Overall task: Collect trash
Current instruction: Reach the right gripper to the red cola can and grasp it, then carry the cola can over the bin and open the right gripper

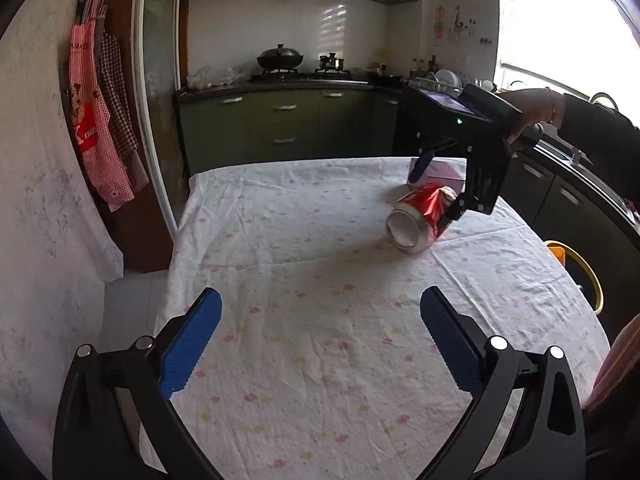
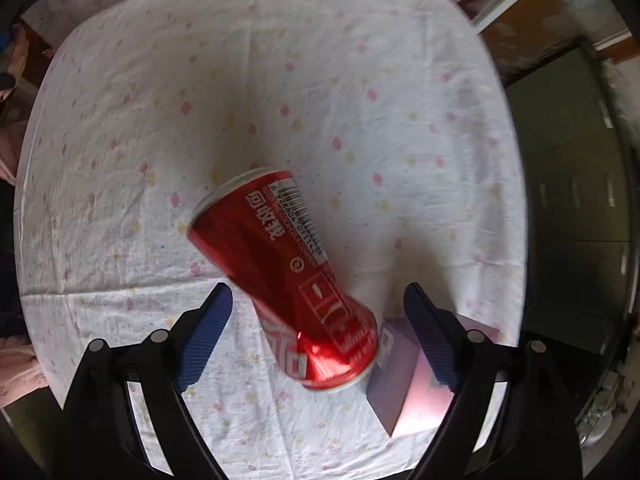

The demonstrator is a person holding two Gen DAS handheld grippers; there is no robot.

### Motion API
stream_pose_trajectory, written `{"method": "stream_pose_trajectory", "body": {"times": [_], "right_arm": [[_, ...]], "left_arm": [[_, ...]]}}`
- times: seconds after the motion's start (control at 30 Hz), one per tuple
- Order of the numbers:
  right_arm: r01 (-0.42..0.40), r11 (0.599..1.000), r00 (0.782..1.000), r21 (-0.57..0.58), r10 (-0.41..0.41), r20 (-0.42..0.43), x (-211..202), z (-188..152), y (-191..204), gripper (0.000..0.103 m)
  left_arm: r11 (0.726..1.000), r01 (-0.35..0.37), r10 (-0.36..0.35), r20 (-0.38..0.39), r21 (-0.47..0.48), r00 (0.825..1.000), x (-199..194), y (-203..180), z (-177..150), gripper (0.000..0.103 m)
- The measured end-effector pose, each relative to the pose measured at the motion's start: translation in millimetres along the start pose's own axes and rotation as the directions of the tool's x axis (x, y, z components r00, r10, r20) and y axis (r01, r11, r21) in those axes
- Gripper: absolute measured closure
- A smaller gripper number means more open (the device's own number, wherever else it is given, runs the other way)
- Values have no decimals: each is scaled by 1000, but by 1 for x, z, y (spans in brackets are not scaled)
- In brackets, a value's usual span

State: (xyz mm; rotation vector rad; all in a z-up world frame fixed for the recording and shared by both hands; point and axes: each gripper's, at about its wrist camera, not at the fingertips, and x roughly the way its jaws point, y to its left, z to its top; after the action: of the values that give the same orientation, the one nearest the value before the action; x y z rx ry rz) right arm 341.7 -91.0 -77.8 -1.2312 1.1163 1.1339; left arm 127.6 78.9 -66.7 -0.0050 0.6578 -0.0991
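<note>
Kitchen setting: dark green cabinets (image 1: 280, 120), a gas hob carrying a lidded black wok (image 1: 280, 57), and red-and-white checked aprons (image 1: 100, 120) hung on the wall at left.

Table (image 1: 320, 360): covered in a wrinkled white cloth printed with small pink and yellow spots.

Can (image 2: 288, 276): red aluminium drink can, dented and creased, lying on its side on the cloth, white Chinese lettering and a barcode on its wall. From the left wrist view its pale concave end faces the camera. It lies toward the table's far right part.

Box (image 2: 404, 392): small, pale lilac card, flat-faced, just beside the can's nearer end; contact cannot be told.

Right gripper (image 2: 318, 336): black frame, blue ribbed pads, fingers spread wide to either side of the can's nearer end, not touching it. In the left wrist view it reaches down over the can, a hand (image 1: 532, 112) on its handle.

Left gripper (image 1: 320, 340): same build, fingers wide apart over bare cloth, holding nothing, well apart from the can.

Yellow-rimmed bin (image 1: 584, 276): beyond the table's right edge.
</note>
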Motion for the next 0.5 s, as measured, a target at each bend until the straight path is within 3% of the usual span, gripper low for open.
{"method": "stream_pose_trajectory", "body": {"times": [0.23, 0.4, 0.5], "right_arm": [[-119, 988, 992, 97, 122, -23, 21, -4, -13, 27], [-170, 952, 983, 254, 180, -17, 25, -15, -11, 53], [-180, 913, 983, 366, 184, 24, 23, -29, 2, 55]], "left_arm": [[998, 37, -39, -34, -57, 999, 19, 10, 0, 5], [997, 53, -55, -27, -57, 998, 17, 9, -5, 5], [996, 66, -67, -18, -52, 998, 11, 6, -7, 5]]}}
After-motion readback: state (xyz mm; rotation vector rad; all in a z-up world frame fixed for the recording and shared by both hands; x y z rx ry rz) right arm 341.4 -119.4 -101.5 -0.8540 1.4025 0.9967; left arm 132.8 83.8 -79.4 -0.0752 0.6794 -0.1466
